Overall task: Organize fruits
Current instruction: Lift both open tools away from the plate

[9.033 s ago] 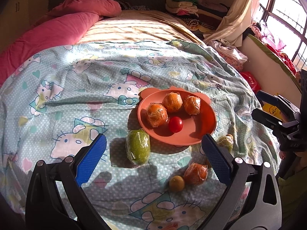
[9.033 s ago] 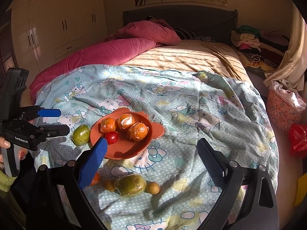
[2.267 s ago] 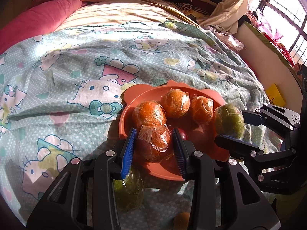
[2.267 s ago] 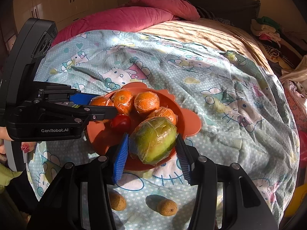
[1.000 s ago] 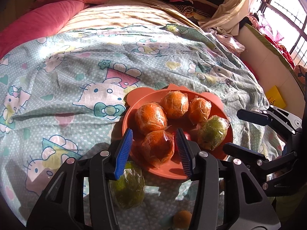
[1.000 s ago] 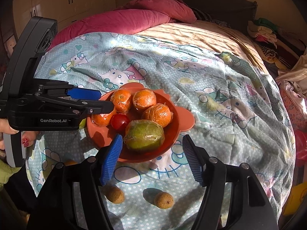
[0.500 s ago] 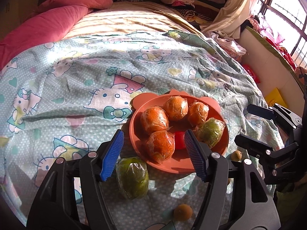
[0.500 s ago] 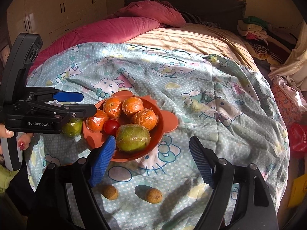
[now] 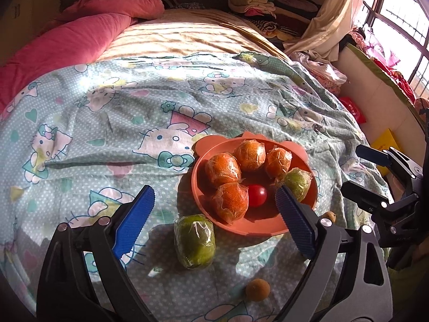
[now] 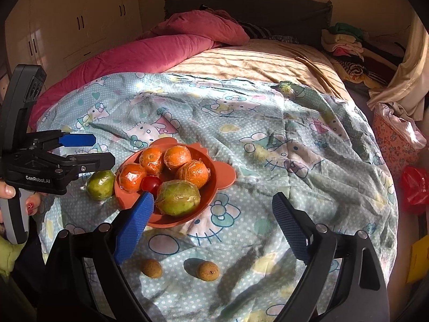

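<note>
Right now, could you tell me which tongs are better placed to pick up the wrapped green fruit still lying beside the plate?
Left. The left tongs are open with the wrapped green fruit lying between them, just off the plate. The right tongs are open on the plate's far side.

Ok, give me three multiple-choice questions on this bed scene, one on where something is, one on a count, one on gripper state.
1. Where is the second green wrapped fruit?
A. on the plate
B. on the quilt beside the plate
C. in a gripper

2. How many wrapped oranges are on the orange plate?
A. two
B. four
C. six

3. What state is the left gripper in?
A. open, empty
B. shut on a tomato
C. shut on an orange

Answers: 1 B, it lies off the rim; 2 B, four around the cherry tomato; 3 A, fingers apart.
</note>
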Demonstrator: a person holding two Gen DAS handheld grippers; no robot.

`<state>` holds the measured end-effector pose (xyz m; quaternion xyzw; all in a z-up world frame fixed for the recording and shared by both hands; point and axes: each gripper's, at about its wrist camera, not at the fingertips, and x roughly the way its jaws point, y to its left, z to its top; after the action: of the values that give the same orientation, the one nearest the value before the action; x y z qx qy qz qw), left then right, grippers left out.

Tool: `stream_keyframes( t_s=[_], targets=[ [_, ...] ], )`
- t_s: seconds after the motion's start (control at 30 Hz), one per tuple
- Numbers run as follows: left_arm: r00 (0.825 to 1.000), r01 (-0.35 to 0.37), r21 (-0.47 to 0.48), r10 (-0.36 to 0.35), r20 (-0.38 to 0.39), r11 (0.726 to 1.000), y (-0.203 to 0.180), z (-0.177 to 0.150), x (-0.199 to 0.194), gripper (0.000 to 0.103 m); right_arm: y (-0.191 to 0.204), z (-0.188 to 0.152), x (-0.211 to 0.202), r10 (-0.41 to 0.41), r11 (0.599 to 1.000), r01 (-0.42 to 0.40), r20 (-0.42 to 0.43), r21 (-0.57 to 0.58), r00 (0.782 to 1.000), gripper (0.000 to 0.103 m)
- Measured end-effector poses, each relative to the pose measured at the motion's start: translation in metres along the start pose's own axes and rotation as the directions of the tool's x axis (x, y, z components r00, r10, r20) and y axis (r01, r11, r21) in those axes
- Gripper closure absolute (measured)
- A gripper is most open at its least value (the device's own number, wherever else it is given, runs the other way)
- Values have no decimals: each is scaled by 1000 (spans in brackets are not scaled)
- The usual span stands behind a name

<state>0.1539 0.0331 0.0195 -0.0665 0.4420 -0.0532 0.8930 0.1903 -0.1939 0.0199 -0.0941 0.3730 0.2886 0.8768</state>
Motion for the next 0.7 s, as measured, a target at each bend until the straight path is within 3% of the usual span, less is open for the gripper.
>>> stream_keyframes(
  t_s=[0.23, 0.7],
  targets=[
    [1000, -11, -6, 11, 20, 1000, 3, -1, -11, 10, 0, 1, -12, -2, 1000, 2, 29, 4, 1000, 11],
    [999, -15, -24, 17, 50, 1000, 8, -5, -31, 10, 8, -2, -30, -4, 1000, 4, 60, -13, 998, 7]
  ],
)
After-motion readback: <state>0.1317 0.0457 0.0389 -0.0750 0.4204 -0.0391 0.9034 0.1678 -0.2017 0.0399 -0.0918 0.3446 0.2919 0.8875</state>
